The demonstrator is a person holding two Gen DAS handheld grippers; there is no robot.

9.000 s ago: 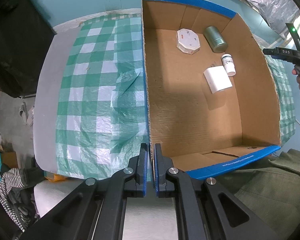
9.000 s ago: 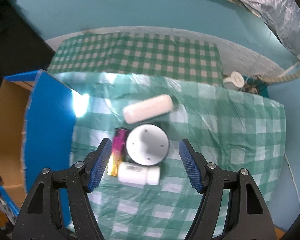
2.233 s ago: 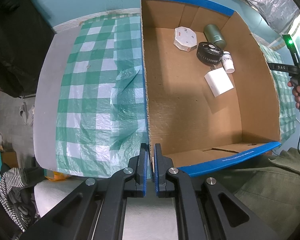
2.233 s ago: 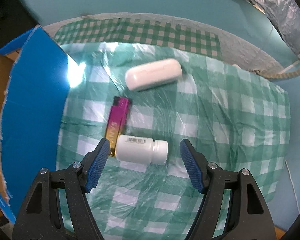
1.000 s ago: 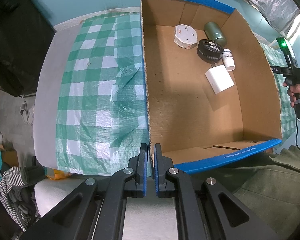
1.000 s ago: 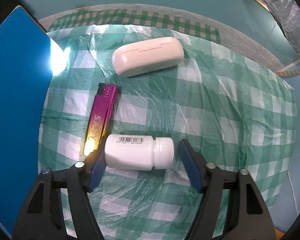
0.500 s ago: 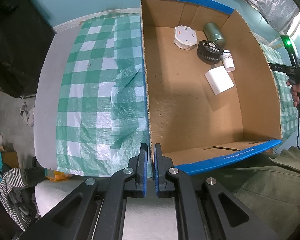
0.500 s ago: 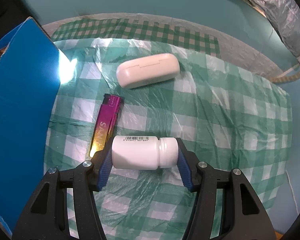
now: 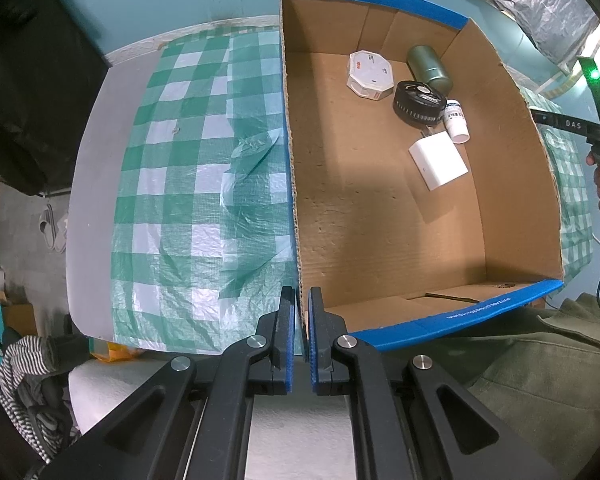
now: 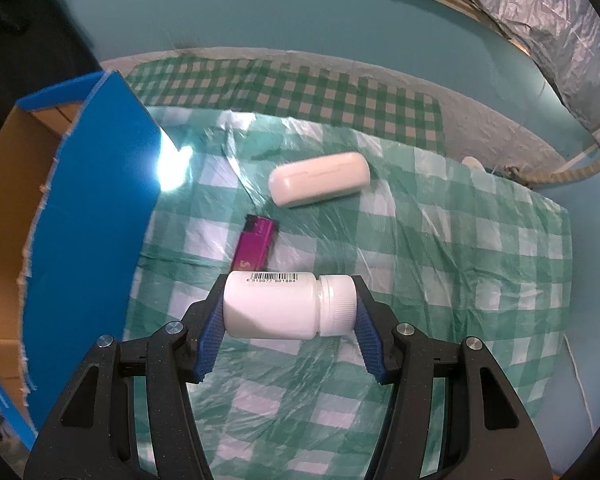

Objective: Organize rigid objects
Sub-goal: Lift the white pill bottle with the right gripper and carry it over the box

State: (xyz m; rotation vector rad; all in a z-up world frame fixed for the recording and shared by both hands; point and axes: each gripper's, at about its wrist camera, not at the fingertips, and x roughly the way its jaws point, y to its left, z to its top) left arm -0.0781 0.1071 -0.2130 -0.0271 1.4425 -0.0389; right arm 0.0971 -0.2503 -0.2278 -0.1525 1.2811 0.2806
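Left wrist view: the left claw (image 9: 299, 340) was pinched shut on the cardboard box (image 9: 296, 184) wall; five items (image 9: 420, 98) already lay inside, far ahead.

Right wrist view: the right claw (image 10: 288, 312) clamped the white bottle (image 10: 276, 306) endwise, clear of the tablecloth (image 10: 440, 248). Ahead, a magenta lighter (image 10: 256, 242) and white case (image 10: 320, 178) remained; the box's blue wall stood left.

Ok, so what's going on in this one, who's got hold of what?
A person with a gripper in each hand is clearing small items off a checked tablecloth into a cardboard box. The right gripper is shut on a white pill bottle, held sideways above the cloth. A white case and a pink lighter lie on the cloth. The left gripper is shut on the box's near corner. Five items are already inside.
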